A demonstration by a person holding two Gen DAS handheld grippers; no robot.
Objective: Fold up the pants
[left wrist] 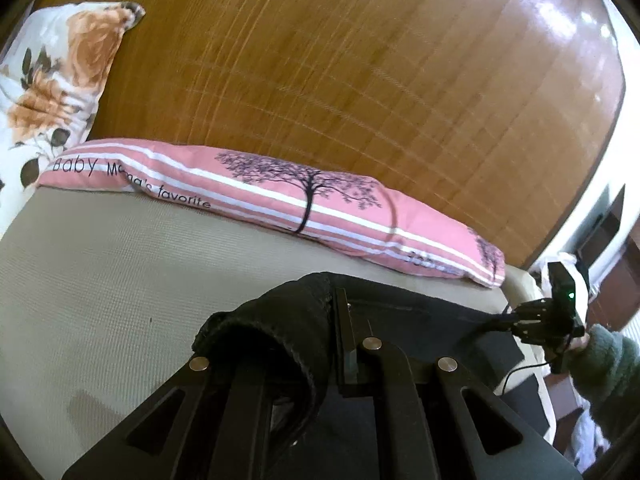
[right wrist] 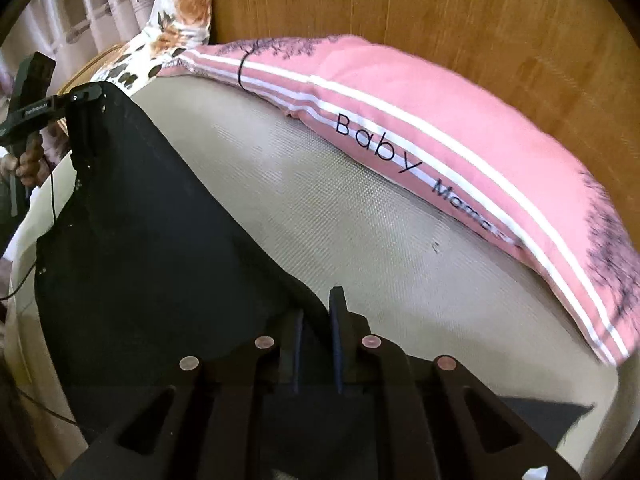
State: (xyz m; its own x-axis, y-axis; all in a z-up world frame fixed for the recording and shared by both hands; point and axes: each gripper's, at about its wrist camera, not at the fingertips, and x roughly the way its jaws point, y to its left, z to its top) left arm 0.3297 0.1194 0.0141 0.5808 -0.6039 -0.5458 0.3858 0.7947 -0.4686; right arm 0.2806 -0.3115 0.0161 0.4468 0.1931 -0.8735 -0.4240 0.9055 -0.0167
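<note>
Black pants (right wrist: 152,216), pink white-striped pillow (left wrist: 280,196), orange-floral white pillow (left wrist: 60,80)

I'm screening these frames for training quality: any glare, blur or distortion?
Left wrist view: window glare on the wooden headboard; fisheye bends the pink pillow. Right wrist view: pillow smeared at right, black pants nearly featureless.

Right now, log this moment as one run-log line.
step: fold pants | left gripper: shut on black pants | right gripper: shut on black pants | pants: lifted between grippers above beige mattress | pink pillow: behind
</note>
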